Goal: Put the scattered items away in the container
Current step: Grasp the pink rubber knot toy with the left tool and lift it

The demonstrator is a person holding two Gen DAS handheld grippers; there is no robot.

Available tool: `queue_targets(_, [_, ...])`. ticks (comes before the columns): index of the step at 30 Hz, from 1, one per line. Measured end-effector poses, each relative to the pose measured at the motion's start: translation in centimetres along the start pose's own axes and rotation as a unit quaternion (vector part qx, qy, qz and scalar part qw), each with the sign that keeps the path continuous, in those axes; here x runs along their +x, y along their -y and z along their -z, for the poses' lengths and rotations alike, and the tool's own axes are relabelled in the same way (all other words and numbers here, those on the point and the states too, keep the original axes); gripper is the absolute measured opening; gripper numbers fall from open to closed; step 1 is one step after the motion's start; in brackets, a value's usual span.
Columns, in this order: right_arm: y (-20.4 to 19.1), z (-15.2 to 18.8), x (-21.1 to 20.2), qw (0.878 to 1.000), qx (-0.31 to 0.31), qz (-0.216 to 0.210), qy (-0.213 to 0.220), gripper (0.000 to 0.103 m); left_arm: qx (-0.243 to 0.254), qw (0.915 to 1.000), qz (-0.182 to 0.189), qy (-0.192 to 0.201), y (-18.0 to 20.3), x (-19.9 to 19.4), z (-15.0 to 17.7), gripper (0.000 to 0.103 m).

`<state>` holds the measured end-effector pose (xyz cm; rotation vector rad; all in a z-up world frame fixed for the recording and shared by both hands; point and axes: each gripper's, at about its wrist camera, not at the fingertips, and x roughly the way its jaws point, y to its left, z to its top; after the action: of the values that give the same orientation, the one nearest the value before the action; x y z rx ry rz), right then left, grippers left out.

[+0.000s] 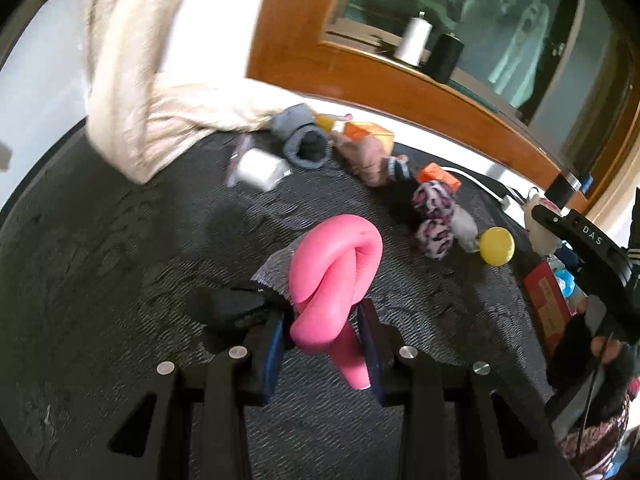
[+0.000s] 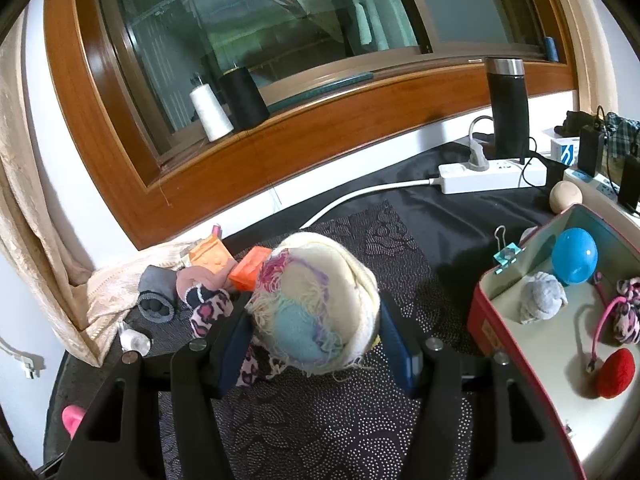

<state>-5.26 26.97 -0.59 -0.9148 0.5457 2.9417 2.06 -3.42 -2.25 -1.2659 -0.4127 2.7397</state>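
Observation:
My left gripper [image 1: 320,314] is shut on a folded pink rubbery item [image 1: 336,264], held above the dark patterned mat [image 1: 120,280]. My right gripper [image 2: 316,312] is shut on a cream fuzzy sock bundle [image 2: 320,280] with pastel blue and purple yarn. The container, a red tin box [image 2: 482,312] with a cream inside, lies just right of that gripper. It holds a blue ball [image 2: 576,256], a grey sock [image 2: 540,296] and pink earmuffs with a red pad [image 2: 614,372]. Leopard-print socks [image 1: 434,216], a yellow disc [image 1: 496,246] and orange packets [image 1: 438,176] lie scattered on the mat.
A cream curtain [image 1: 132,100] hangs onto the mat at the left. A grey sock [image 1: 306,148], a brownish sock [image 1: 370,156] and a white item [image 1: 258,168] lie near it. A power strip [image 2: 492,174], black flask [image 2: 508,108] and thread spools [image 2: 228,100] stand by the window. A person's gloved hand [image 1: 592,344] holds the right gripper.

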Motion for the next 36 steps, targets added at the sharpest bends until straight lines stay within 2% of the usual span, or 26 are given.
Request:
queue_targets(7, [-0.2, 0.3, 0.1, 1.0, -0.005, 0.001, -0.001, 0.064, -0.018, 0.9997, 0.01, -0.008, -2.4, 0.1, 1.6, 0.036])
queue_targets(18, [-0.3, 0.3, 0.2, 1.0, -0.005, 0.0, -0.004, 0.064, 0.009, 0.9999, 0.012, -0.006, -1.9, -0.4, 3.1, 0.036])
queue_targets(21, [-0.3, 0.3, 0.3, 1.0, -0.003, -0.001, -0.007, 0.064, 0.015, 0.9999, 0.006, -0.005, -1.7, -0.6, 3.5, 0.038])
queue_targets(22, [-0.3, 0.3, 0.3, 1.0, -0.003, -0.001, -0.008, 0.064, 0.015, 0.9998, 0.005, -0.007, -1.7, -0.5, 3.7, 0.045])
queue_targets(23, [-0.3, 0.3, 0.4, 1.0, -0.002, -0.001, -0.009, 0.064, 0.016, 0.9998, 0.005, -0.008, -1.7, -0.5, 3.8, 0.047])
queue_targets(31, [-0.2, 0.3, 0.4, 1.0, 0.003, -0.003, -0.013, 0.064, 0.028, 0.999, -0.014, -0.033, -0.6, 1.6, 3.8, 0.047])
queue_targets(35, [-0.3, 0.2, 0.2, 1.0, 0.0, -0.004, -0.009, 0.064, 0.041, 0.9978, -0.038, -0.035, -0.1, 2.6, 3.8, 0.047])
queue_targets(36, [-0.3, 0.2, 0.1, 1.0, -0.001, -0.005, -0.008, 0.064, 0.046, 0.9975, -0.043, -0.034, 0.1, 2.7, 3.8, 0.044])
